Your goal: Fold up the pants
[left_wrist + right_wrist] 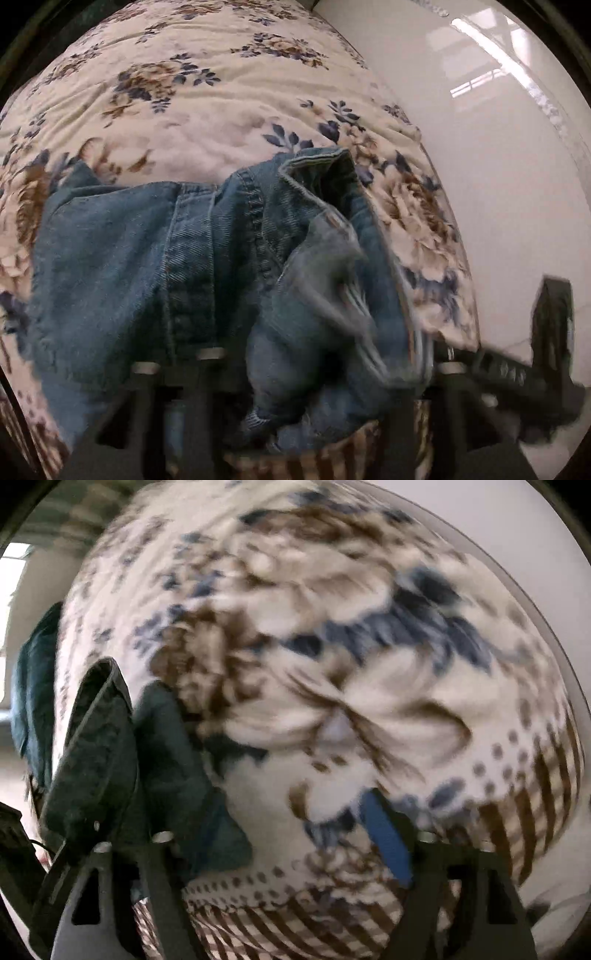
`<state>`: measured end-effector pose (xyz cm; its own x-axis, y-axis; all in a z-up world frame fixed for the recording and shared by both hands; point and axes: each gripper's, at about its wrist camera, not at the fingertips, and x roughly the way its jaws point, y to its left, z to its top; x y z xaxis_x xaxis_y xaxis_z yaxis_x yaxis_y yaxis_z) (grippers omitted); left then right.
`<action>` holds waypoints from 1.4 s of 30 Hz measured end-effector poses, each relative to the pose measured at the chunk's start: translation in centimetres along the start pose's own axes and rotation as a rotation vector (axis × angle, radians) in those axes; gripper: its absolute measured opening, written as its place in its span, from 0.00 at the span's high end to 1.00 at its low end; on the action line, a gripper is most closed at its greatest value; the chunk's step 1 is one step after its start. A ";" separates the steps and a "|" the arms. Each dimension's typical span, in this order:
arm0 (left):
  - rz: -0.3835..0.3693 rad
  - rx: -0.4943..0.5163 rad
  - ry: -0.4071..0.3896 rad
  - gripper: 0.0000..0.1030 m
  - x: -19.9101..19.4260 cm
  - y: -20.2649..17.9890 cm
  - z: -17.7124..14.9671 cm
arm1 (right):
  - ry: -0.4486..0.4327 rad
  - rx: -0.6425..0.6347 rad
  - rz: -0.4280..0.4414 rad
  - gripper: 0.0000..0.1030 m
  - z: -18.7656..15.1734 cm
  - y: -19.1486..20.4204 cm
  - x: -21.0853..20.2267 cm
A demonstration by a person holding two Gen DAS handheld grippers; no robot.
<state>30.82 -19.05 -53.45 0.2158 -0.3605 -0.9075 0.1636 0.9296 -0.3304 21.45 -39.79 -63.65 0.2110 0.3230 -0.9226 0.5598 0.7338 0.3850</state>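
Observation:
Blue denim pants [155,258] lie bunched on a floral bedspread [192,110] in the left wrist view, waistband and seams showing. My left gripper [295,369] sits low over the denim; cloth covers its fingers, so its jaws are hidden. A blurred fold of denim [332,302] hangs at its right side. In the right wrist view my right gripper [288,834] stands wide open over the bedspread [332,664]. Dark denim [110,757] drapes over its left finger [155,849]. Its right finger [388,834] carries a blue pad and is bare.
The bed's right edge [454,295] drops to a glossy white floor [517,166]. My right gripper's dark body [546,350] shows beyond that edge in the left wrist view. A brown checked border [524,812] runs along the bedspread's near side. The right wrist view is motion-blurred.

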 end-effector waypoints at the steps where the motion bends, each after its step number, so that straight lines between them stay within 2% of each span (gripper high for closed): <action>1: -0.001 -0.019 0.000 0.05 -1.0 0.4 -0.5 | -0.016 -0.031 0.014 0.13 0.4 0.7 -0.3; 3: -0.029 -0.057 -0.006 0.02 -2.2 1.5 -1.4 | -0.044 -0.076 0.055 0.13 1.2 2.0 -1.1; 4: -0.020 -0.087 -0.016 0.02 -3.8 2.6 -1.6 | -0.047 -0.084 0.088 0.13 1.5 2.7 -1.4; 8: 0.087 -0.140 -0.091 0.02 -7.9 6.0 -1.2 | -0.003 -0.088 0.212 0.13 2.6 5.3 -1.3; 11: 0.166 -0.197 -0.111 0.02 -8.6 9.7 -0.6 | 0.077 -0.135 0.281 0.11 3.0 7.8 0.7; 13: 0.208 -0.237 -0.093 0.02 -7.8 11.9 -0.3 | 0.150 -0.173 0.277 0.11 2.4 9.0 2.6; 16: 0.255 -0.284 -0.052 0.02 -5.4 15.1 0.0 | 0.315 -0.207 0.251 0.11 1.1 10.1 6.6; 17: 0.264 -0.296 -0.031 0.02 -4.7 15.8 0.0 | 0.358 -0.196 0.239 0.16 0.6 10.2 7.9; 18: 0.260 -0.311 -0.013 0.02 -3.8 16.5 0.0 | 0.376 -0.182 0.234 0.37 0.0 10.2 8.8; 19: 0.260 -0.320 -0.004 0.02 -3.5 16.9 -0.1 | 0.353 -0.187 0.204 0.43 -0.2 10.2 8.9; 21: 0.277 -0.321 0.003 0.02 -3.2 17.3 -0.1 | 0.267 -0.215 0.189 0.66 -1.2 10.5 7.1; 23: 0.289 -0.317 -0.003 0.02 -3.5 17.3 -0.1 | 0.225 -0.237 0.210 0.69 -1.9 11.0 4.9; 25: 0.303 -0.318 -0.020 0.02 -4.2 17.3 0.0 | 0.172 -0.266 0.185 0.70 -2.6 11.2 2.2; 27: 0.310 -0.332 -0.039 0.02 -4.8 17.5 0.0 | 0.127 -0.245 0.110 0.70 -2.9 9.6 0.9; 29: 0.297 -0.357 -0.054 0.02 -5.1 17.8 0.1 | 0.167 -0.213 0.095 0.68 -2.6 8.2 2.1; 31: 0.255 -0.382 -0.051 0.02 -4.9 18.0 0.2 | 0.263 -0.131 0.122 0.59 -1.9 6.6 5.1; 32: 0.212 -0.401 -0.050 0.02 -4.6 18.1 0.3 | 0.287 -0.121 0.120 0.51 -1.7 6.5 5.8; 33: 0.191 -0.406 -0.041 0.02 -4.3 18.1 0.5 | 0.320 -0.150 0.080 0.43 -1.3 7.0 6.6; 35: 0.177 -0.396 -0.025 0.02 -3.6 18.0 0.8 | 0.308 -0.195 0.048 0.43 -0.6 7.8 6.3; 38: 0.140 -0.376 -0.014 0.02 -2.8 17.8 1.2 | 0.307 -0.223 0.055 0.42 0.3 9.2 6.0; 42: 0.113 -0.355 0.020 0.01 -1.5 17.9 1.9 | 0.294 -0.185 0.049 0.42 0.8 9.4 6.5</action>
<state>35.21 -2.05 -57.49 0.1940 -0.2559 -0.9470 -0.2054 0.9334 -0.2943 28.72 -31.24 -66.07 -0.0205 0.4989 -0.8664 0.3944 0.8004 0.4515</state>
